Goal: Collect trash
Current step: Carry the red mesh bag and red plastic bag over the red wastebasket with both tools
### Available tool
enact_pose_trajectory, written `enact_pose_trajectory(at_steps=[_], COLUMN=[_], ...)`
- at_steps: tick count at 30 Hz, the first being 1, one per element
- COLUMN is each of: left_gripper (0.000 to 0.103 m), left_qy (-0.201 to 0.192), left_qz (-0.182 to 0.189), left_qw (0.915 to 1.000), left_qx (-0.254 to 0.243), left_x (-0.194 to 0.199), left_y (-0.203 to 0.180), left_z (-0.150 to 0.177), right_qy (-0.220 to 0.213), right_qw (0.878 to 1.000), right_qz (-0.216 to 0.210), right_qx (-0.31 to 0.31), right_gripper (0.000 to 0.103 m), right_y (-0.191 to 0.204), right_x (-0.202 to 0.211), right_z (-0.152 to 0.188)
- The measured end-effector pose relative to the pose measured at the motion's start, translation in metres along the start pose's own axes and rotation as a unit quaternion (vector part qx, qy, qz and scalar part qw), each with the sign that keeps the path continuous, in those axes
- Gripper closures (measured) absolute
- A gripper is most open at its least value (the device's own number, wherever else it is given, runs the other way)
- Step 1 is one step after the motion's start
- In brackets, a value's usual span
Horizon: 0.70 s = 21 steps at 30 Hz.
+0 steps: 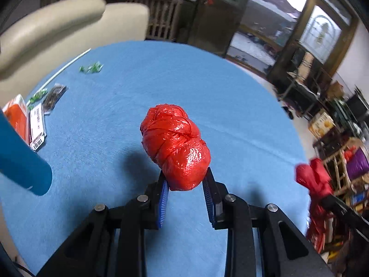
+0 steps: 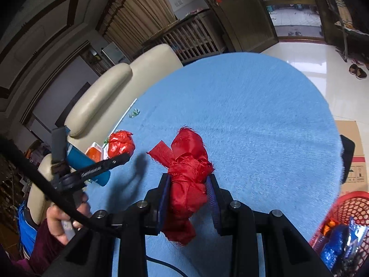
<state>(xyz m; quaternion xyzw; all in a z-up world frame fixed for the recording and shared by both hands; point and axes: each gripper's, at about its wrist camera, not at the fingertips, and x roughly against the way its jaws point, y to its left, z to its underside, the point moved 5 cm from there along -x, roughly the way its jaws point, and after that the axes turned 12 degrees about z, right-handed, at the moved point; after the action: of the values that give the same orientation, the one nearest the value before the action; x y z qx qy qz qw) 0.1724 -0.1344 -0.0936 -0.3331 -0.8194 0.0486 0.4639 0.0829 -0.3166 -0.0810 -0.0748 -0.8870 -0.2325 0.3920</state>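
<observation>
My left gripper (image 1: 185,185) is shut on a knotted red plastic bag (image 1: 175,146) and holds it above the blue round table (image 1: 230,87). The bag also shows in the right wrist view (image 2: 121,144). My right gripper (image 2: 188,184) is shut on a bundle of red cloth (image 2: 188,173), held over the table (image 2: 253,115). The cloth also shows at the right edge of the left wrist view (image 1: 312,177). A red mesh basket (image 2: 348,205) holding blue wrappers sits at the lower right of the right wrist view.
An orange box (image 1: 16,117), a barcoded packet (image 1: 37,124), a dark packet (image 1: 54,97), green wrappers (image 1: 91,67) and a white straw (image 1: 66,67) lie at the table's left. A blue cylinder (image 1: 20,164) stands near left. A cream chair (image 1: 69,27) stands behind.
</observation>
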Motion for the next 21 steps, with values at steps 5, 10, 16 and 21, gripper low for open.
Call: enact_pose_trajectory(at_steps=[5, 10, 16, 21], left_gripper=[0.073, 0.073, 0.073, 0.073], left_qy=[-0.016, -0.039, -0.053, -0.049], left_qz=[0.021, 0.039, 0.055, 0.073], left_qw=[0.9991, 0.9962, 0.9913, 0.9870], left_qx=[-0.034, -0.067, -0.108, -0.135], left_x=[0.037, 0.071, 0.099, 0.110], left_y=[-0.039, -0.073, -0.108, -0.132], left_z=[0.013, 0.021, 0.035, 0.045], right_qy=[-0.023, -0.051, -0.083, -0.104], right_qw=[1.000, 0.999, 0.996, 0.994], right_qz=[0.002, 0.005, 0.014, 0.025], right_qx=[-0.003, -0.002, -0.001, -0.004], right_gripper=[0.069, 0.069, 0.069, 0.069], right_y=[-0.006, -0.012, -0.019, -0.027], right_x=[0.033, 0.071, 0.115, 0.142], right_z=[0.006, 0.013, 0.022, 0.024])
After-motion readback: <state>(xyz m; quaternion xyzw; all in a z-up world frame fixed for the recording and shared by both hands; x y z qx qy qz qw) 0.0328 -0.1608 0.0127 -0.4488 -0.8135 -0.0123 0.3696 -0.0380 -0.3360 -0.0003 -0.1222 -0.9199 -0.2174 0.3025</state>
